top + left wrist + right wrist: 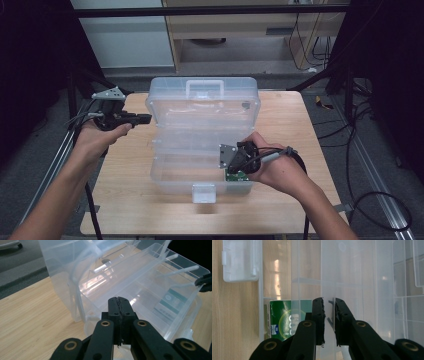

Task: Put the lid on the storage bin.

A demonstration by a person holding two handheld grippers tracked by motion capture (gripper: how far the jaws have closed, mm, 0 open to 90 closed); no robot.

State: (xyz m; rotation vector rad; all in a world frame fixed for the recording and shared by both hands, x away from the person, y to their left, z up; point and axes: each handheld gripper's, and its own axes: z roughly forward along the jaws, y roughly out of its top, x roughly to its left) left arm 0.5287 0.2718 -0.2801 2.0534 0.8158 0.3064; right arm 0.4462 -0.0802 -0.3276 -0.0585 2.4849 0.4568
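A clear plastic storage box (170, 172) stands open on the wooden table, its lid (165, 107) raised at the back. In the front right compartment lies a green packet (236, 176) (284, 320) (172, 302). My right gripper (235, 161) (329, 302) points down into the box beside the packet, its jaws nearly together with a thin clear wall of the box (329, 277) between them. My left gripper (147, 118) (120, 302) hovers just left of the lid's edge, shut and empty. The right gripper's tip (203, 282) also shows at the box's far rim.
The box's white front latch (204, 192) (239, 262) hangs over the front wall, and the lid bears a carry handle (205, 87). Bare wooden table (125, 195) lies left and in front of the box. Cables trail off both grippers toward the table's edges.
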